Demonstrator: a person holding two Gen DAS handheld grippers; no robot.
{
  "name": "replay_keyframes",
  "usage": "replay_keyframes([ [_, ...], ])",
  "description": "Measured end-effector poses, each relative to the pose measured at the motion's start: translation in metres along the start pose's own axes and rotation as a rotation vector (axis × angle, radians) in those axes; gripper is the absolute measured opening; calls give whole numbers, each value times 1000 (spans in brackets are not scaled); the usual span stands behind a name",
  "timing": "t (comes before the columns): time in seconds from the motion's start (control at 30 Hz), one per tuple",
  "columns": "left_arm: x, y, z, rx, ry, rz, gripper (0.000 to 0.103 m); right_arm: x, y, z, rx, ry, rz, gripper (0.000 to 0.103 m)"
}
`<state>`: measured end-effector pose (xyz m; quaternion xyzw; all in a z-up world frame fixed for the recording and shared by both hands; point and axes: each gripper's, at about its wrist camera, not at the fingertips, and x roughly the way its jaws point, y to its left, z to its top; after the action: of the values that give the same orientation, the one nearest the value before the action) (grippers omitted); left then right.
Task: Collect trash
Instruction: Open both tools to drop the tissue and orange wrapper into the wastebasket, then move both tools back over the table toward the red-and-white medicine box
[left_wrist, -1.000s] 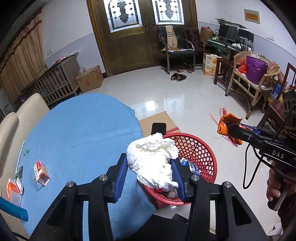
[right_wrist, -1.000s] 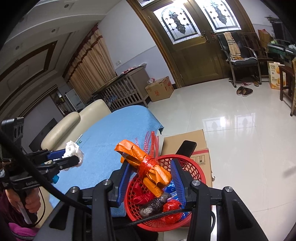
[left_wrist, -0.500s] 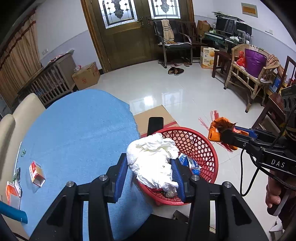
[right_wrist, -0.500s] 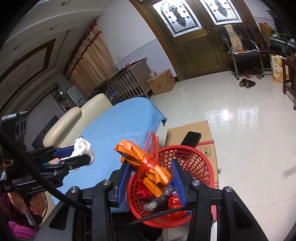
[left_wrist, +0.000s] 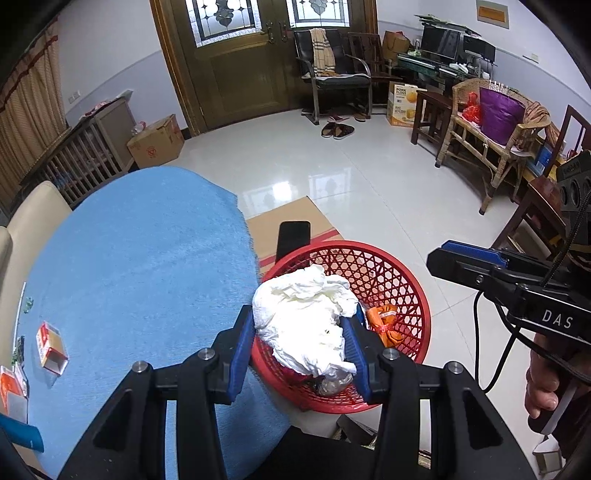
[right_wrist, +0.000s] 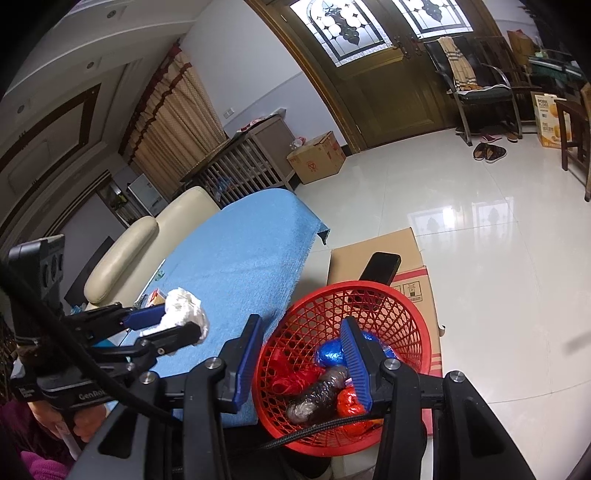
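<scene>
Lower centre of the left wrist view, the left gripper (left_wrist: 301, 314) is seen clamped on a white paper wad (left_wrist: 306, 325), with both blue ribbed pads pressed into its sides. The wad is soft, crumpled and irregular, is bulged above the fingertips, and is held over the near left rim of the red basket (left_wrist: 406, 273). The basket is round plastic with an open lattice wall, and is set on the floor just right of the blue cloth (left_wrist: 129, 258), which is fuzzy and is draped over a rounded table edge. An orange wrapped bundle (left_wrist: 386, 325), shiny and tied, is seen lying inside the basket at right of the wad. A flat brown cardboard box (left_wrist: 288, 218) is placed behind the basket, with a black phone-like slab (left_wrist: 293, 238) at the basket's far rim. A small red and white carton (left_wrist: 51, 345) is left open on the cloth at lower left. In the right wrist view, the right gripper (right_wrist: 302, 323) is shown with jaws apart and nothing between them, hung above the basket's near left rim. Below it, a blue foil ball (right_wrist: 332, 350), red crinkled wrappers (right_wrist: 291, 380) and a dark film-wrapped roll (right_wrist: 317, 391) are piled in the basket. Both tools are gripped by a person's hands at the frame edges.
</scene>
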<state>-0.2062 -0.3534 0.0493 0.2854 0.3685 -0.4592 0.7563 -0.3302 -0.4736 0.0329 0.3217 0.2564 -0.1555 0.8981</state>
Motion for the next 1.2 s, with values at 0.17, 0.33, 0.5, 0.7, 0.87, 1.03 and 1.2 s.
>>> replay_keyframes([
  [0.17, 8, -2, -1, 3, 8, 0, 49, 8, -2, -4, 19, 23, 3, 47],
  [0.33, 8, -6, -2, 14, -2, -16, 49, 5, -2, -4, 16, 15, -6, 47],
  [0.5, 6, -6, -2, 10, -13, -36, 49, 1, -5, -1, 27, 3, -11, 47],
  [0.7, 5, -4, -2, -9, -16, -85, 49, 2, -7, -1, 33, 2, -14, 47],
  [0.87, 7, -1, -4, -33, -12, -131, 61, 2, -7, -1, 29, 3, -13, 47],
  [1.03, 4, 1, -4, -39, -22, -144, 65, 2, -6, -1, 35, 4, -12, 47],
  [1.2, -1, 7, -10, -47, -24, -133, 65, 2, -6, -1, 31, 4, -10, 47],
])
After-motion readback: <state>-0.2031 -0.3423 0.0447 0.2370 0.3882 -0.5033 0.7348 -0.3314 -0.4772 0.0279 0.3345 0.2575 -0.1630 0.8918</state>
